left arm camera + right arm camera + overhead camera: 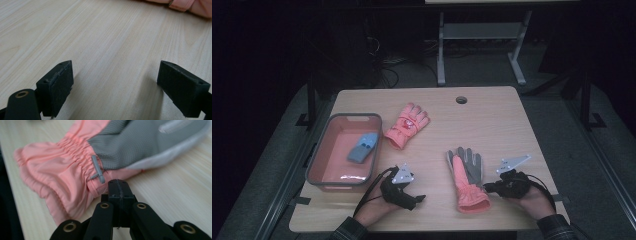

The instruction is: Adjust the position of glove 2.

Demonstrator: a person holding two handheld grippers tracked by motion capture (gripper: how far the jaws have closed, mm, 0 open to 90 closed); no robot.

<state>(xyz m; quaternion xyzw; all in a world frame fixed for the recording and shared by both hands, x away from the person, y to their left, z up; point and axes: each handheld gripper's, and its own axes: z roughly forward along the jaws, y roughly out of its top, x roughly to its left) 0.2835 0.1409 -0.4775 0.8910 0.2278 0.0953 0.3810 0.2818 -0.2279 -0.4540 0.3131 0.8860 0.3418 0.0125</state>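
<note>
Right tool [117, 185]: jaws pressed together, tip touching the cuff edge of the pink-and-grey padded fabric glove [82, 162], palm up on the light wooden tabletop [492, 120]. Left tool [115, 87]: jaws wide apart, low over bare wood, left of the glove.

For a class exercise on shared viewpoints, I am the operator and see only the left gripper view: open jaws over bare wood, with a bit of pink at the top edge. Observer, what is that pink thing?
Observer: Probably the cuff of a pink glove with a grey palm, which lies palm up near the right hand.
Operator: What is the right gripper doing?
Observer: The right gripper has its jaws shut, with the tip at that glove's cuff edge. I cannot tell if it pinches cloth.
Operator: Is anything else on the table?
Observer: A second pink glove lies beside a pink bin that holds a blue item.
</note>
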